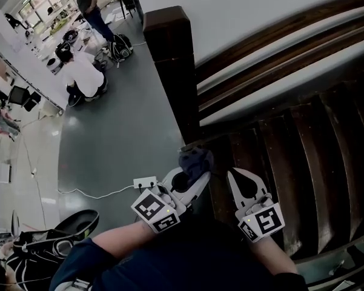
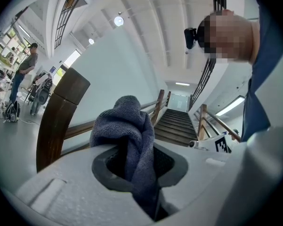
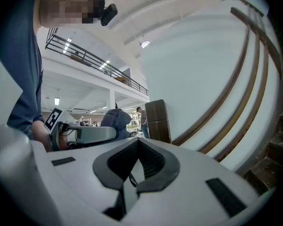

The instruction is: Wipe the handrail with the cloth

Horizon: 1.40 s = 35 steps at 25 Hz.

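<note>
While the left gripper [image 2: 140, 157] clamps the cloth [image 2: 126, 121] between its fingers [image 2: 61, 192], right gripper [image 3: 137, 146] fingers [image 3: 198, 192] together, empty.

The grey, glossy floor [image 1: 121, 126] carries everything here. A dark wooden post [image 1: 172, 65] stands on it at the foot of the wooden stairs [image 1: 303, 156], which rise along the floor's right side. Near the post's base lies a white power strip [image 1: 145, 182], its white cable [image 1: 91, 194] trailing off to the left. Toward the floor's far edge rests a black bag [image 1: 120, 46], with a crouching person [image 1: 85, 77] near it and a standing person [image 1: 88, 5] beyond.
</note>
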{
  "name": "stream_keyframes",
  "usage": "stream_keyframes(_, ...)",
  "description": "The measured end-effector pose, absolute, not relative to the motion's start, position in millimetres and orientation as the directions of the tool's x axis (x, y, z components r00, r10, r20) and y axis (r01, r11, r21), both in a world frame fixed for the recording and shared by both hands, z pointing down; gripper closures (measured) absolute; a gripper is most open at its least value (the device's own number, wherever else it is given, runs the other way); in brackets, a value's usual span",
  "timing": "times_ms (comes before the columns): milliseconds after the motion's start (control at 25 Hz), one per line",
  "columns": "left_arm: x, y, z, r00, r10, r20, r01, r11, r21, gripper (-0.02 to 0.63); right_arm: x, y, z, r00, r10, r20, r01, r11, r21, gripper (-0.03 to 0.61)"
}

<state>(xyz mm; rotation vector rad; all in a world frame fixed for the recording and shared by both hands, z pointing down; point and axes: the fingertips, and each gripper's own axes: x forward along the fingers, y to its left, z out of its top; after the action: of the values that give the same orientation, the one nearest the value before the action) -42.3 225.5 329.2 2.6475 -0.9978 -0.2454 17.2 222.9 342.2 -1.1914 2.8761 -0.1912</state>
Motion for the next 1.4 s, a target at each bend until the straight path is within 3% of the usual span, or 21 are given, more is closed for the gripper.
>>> stream_keyframes(360,-39,184,343,0.73,-0.681,-0.062,-0.623,-0.7,0.349,0.543,25,186,358,-0.704,-0.709,0.046,-0.707,0.695,-0.13,0.569)
stream_keyframes(960,-69,-20,358,0.758,-0.649,-0.071,-0.586,-0.724,0.363,0.543,-8,7,365,-0.641,-0.76,0.107,-0.766,0.628,-0.137,0.569)
stream_keyframes(1400,-53,-95,407,0.757,-0.653,-0.023,-0.591,-0.698,0.405,0.543,5,-68,392,-0.585,-0.801,0.127,-0.809,0.564,-0.166,0.569)
